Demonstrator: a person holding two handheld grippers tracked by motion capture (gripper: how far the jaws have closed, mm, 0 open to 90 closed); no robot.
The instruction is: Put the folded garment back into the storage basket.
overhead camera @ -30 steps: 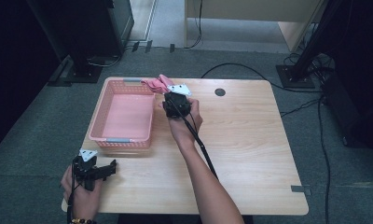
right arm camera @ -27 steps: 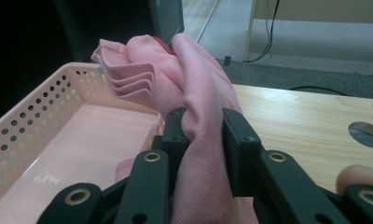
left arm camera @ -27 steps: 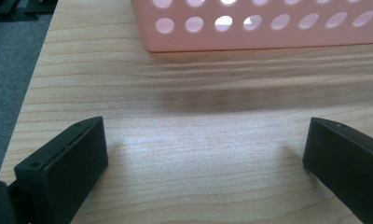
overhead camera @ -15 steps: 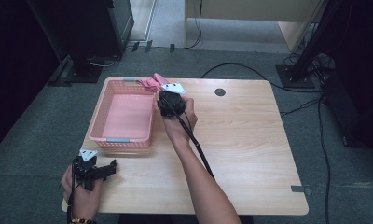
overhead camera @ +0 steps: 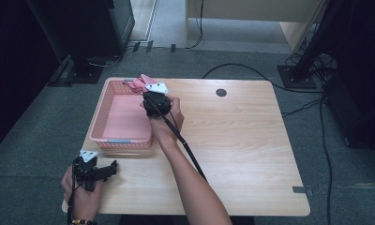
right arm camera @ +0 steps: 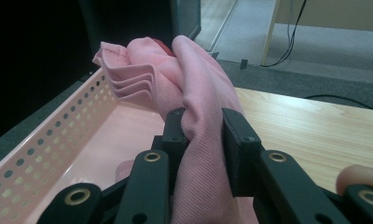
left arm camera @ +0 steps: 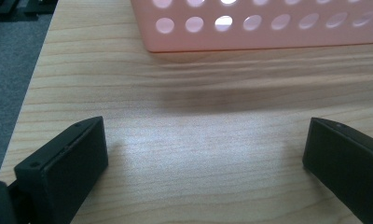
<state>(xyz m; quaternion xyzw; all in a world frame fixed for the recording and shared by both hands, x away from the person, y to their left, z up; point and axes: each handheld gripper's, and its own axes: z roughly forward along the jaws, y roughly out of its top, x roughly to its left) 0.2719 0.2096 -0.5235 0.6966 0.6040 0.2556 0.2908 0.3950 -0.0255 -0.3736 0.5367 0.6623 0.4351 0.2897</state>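
Right tongs (overhead camera: pixel 150 91) shifted basketward, clenching pink cloth (right arm camera: pixel 194 93), lower end hidden, left tongs (left arm camera: pixel 203 154) released.

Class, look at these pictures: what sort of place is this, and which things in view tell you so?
Probably a lab or recording room, not a home: a lone wooden table on grey carpet, loose cables across the floor, and black equipment stands round the table.

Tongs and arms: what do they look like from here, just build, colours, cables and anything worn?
Both tongs are black, each topped by a grey three-cornered plate. The right tongs have blocky black jaws on linked bars with brass-ringed pivots; a black cable trails back from them. The left tongs match. Forearms are bare; a beaded bracelet circles the left wrist.
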